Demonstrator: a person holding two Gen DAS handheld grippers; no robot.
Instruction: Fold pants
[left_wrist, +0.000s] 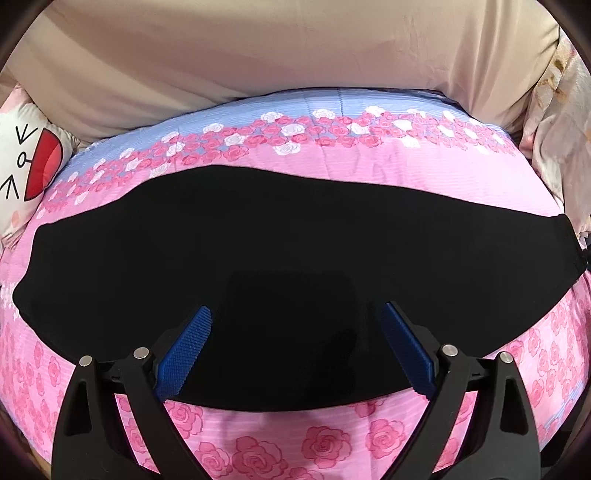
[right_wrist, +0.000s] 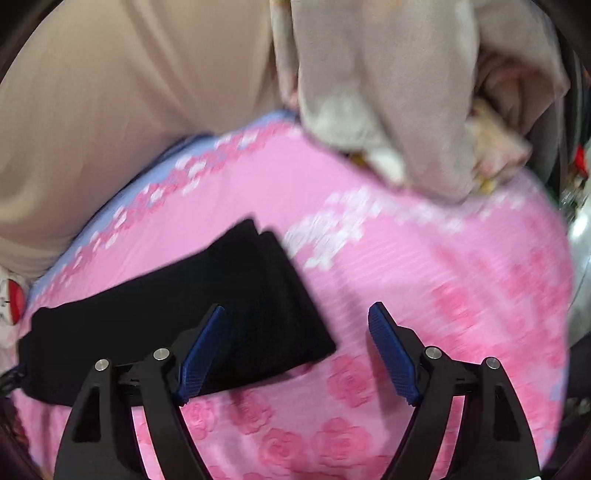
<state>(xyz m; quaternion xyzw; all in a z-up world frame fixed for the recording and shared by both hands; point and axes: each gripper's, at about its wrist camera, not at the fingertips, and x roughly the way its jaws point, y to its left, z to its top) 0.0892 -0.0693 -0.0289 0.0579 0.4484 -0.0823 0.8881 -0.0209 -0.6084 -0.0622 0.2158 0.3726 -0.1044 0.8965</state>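
Note:
Black pants (left_wrist: 258, 251) lie flat across the pink rose-print bedspread (left_wrist: 388, 166), folded lengthwise into a long band. My left gripper (left_wrist: 297, 314) is open above the pants' near middle, its blue pads (left_wrist: 188, 350) spread apart and holding nothing. In the right wrist view the leg-cuff end of the pants (right_wrist: 236, 295) lies at the left, two layers showing at its far edge. My right gripper (right_wrist: 297, 314) is open and empty, its left pad (right_wrist: 199, 354) over the pants' end and its right pad (right_wrist: 395, 354) over bare bedspread (right_wrist: 424, 277). This view is motion-blurred.
A beige padded headboard or cushion (left_wrist: 258, 62) runs along the far side. A white cartoon pillow (left_wrist: 26, 162) sits at the left. A crumpled beige floral quilt (right_wrist: 406, 103) lies at the bed's right far corner. The bed's edge falls off at the right (right_wrist: 576, 240).

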